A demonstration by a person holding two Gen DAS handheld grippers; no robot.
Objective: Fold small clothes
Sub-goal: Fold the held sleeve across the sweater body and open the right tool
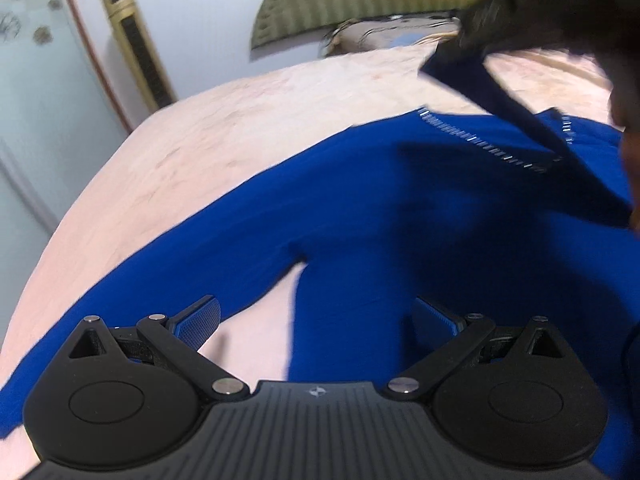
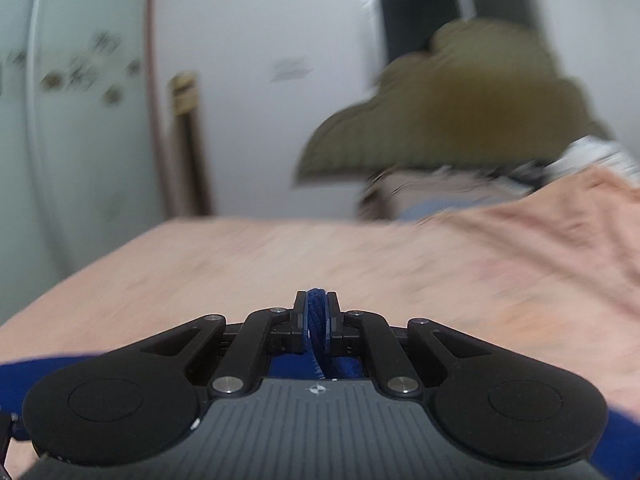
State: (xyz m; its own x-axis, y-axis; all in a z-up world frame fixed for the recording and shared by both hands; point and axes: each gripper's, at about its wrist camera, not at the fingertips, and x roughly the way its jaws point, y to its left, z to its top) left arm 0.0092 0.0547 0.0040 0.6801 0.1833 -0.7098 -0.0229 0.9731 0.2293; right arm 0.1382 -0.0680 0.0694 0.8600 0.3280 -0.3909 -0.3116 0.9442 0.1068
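Blue garment [image 1: 400, 208] lies flat on the pink bedcover [image 1: 200, 132]; 1 sleeve runs leftward beneath the spread left gripper [image 1: 316, 320], the nearer tool. Right gripper [image 2: 317, 308] pinches a lifted fold.

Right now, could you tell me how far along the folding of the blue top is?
Early on. The blue top lies spread on the pink blanket, its sleeve still out to the side, so no finished fold shows. In hand: the right gripper is shut on a strip of the fabric, lifted. The left gripper is open above the top. Folding sleeves and body remains.
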